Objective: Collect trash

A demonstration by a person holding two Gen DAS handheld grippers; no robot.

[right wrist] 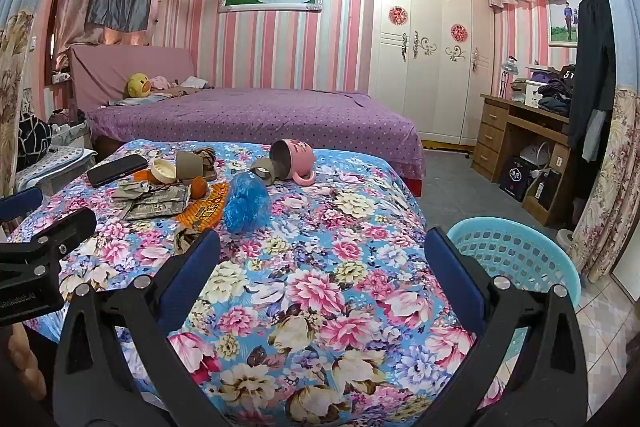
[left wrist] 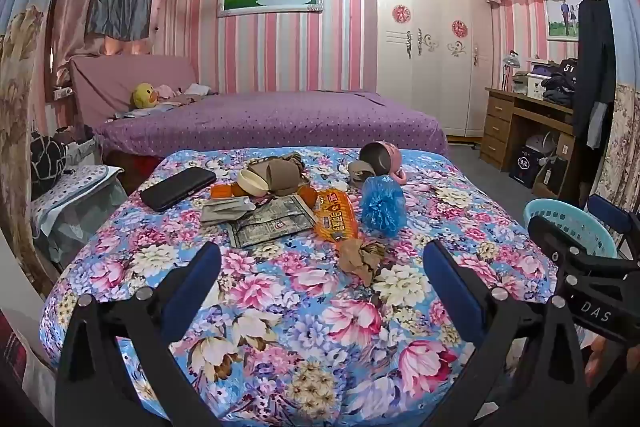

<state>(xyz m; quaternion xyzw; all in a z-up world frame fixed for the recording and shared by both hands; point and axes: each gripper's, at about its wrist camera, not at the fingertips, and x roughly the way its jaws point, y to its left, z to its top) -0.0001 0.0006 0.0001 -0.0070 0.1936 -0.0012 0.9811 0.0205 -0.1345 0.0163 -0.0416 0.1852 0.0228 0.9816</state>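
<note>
Trash lies on a table under a floral cloth: a crumpled brown paper, an orange snack wrapper, a blue plastic bag and a grey printed wrapper. My left gripper hovers open just short of the brown paper, nothing between its fingers. My right gripper is open too, over bare cloth. The blue plastic bag and the orange wrapper lie ahead on its left. A light blue basket stands beside the table's right edge, next to the right finger.
A tipped pink mug, a tape roll, a black phone, an orange and a cream lid share the table's far half. Behind are a purple bed, a wardrobe and a desk.
</note>
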